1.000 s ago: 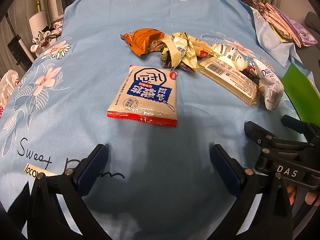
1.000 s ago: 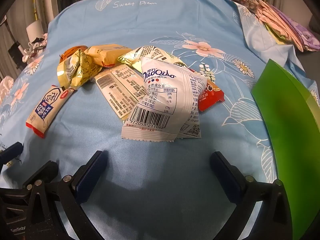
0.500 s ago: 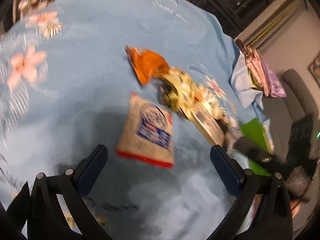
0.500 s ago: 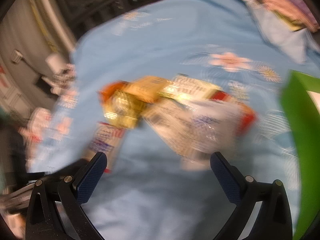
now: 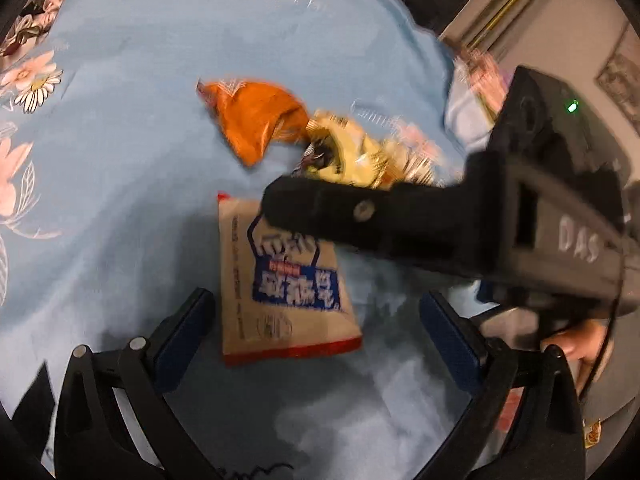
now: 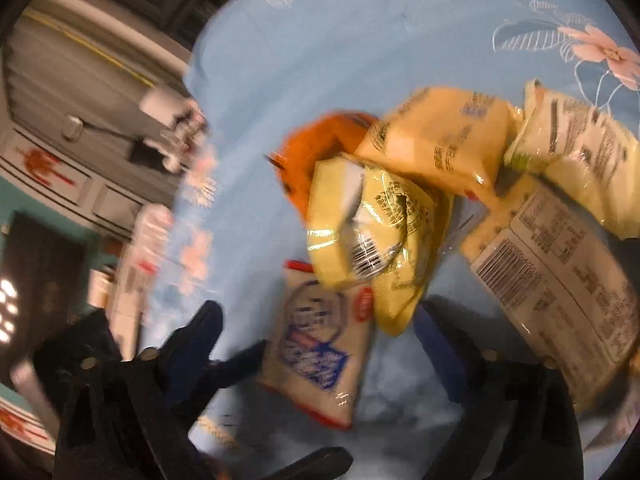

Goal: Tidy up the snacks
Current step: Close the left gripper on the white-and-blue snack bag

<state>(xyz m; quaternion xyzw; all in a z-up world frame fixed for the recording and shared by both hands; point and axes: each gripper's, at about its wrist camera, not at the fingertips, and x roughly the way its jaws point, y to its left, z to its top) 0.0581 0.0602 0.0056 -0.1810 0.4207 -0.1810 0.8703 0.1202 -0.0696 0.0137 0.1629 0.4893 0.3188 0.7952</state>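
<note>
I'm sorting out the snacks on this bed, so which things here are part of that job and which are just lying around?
Part of the job:
- cream and blue packet
- orange bag
- yellow packets
- barcode-label pack
- left tongs, open
- right tongs, open

Lying around:
- floral bedsheet
- folded bedding

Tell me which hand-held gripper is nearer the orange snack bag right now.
Right. The right hand-held gripper reaches over the cream and blue packet, its tip just short of the orange snack bag. The left hand-held gripper sits farther back, at that packet's near end.
</note>
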